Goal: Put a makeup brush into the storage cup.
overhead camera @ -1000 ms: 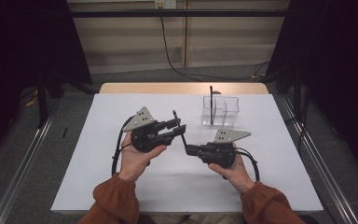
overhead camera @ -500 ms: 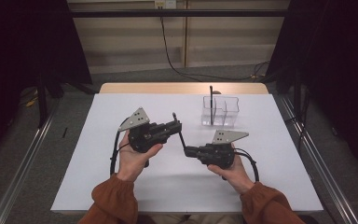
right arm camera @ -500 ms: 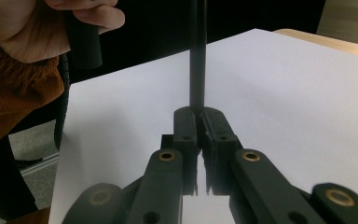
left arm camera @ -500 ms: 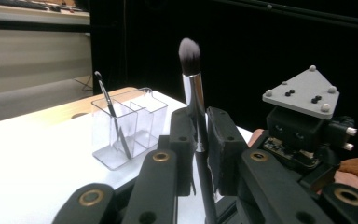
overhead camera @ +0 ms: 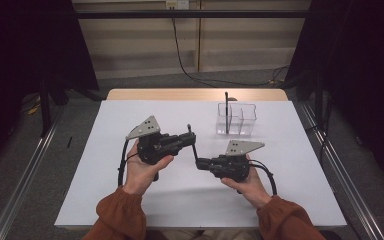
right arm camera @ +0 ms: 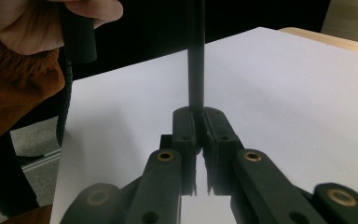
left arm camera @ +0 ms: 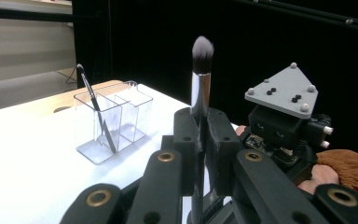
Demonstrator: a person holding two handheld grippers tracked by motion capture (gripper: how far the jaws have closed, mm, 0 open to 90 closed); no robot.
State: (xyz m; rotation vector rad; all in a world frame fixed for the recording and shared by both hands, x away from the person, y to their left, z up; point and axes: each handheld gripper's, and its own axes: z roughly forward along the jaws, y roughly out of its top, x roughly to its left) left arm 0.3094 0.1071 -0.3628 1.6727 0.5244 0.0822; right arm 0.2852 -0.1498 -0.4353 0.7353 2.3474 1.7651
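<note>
**Makeup brush clamped at both ends between the two grippers**

Above the middle of the white table (overhead camera: 105,150), the makeup brush (left arm camera: 200,88) spans the short gap between the two hand-held tools. The left gripper (overhead camera: 190,138) sits at about ten o'clock from the right gripper (overhead camera: 198,162), and the thin dark handle runs between them.

In the left gripper view, the left gripper's jaws have just been closing and now press on the silver ferrule, the pads tight on either side of it. The bristle tuft stands clear beyond the jaw tips, pointing to twelve o'clock in that view. In the right gripper view, the right gripper is likewise closed tight, on the black handle, which rises straight from its jaw tips toward twelve o'clock.

From the high view the brush's long axis slants from about five o'clock at the right gripper up to eleven o'clock at the left gripper, bristle end farthest from the person.

A clear organizer (overhead camera: 237,119) stands on the table at roughly one o'clock from the grippers, well apart from them, with a slim black brush (overhead camera: 226,112) upright in its left compartment.
</note>
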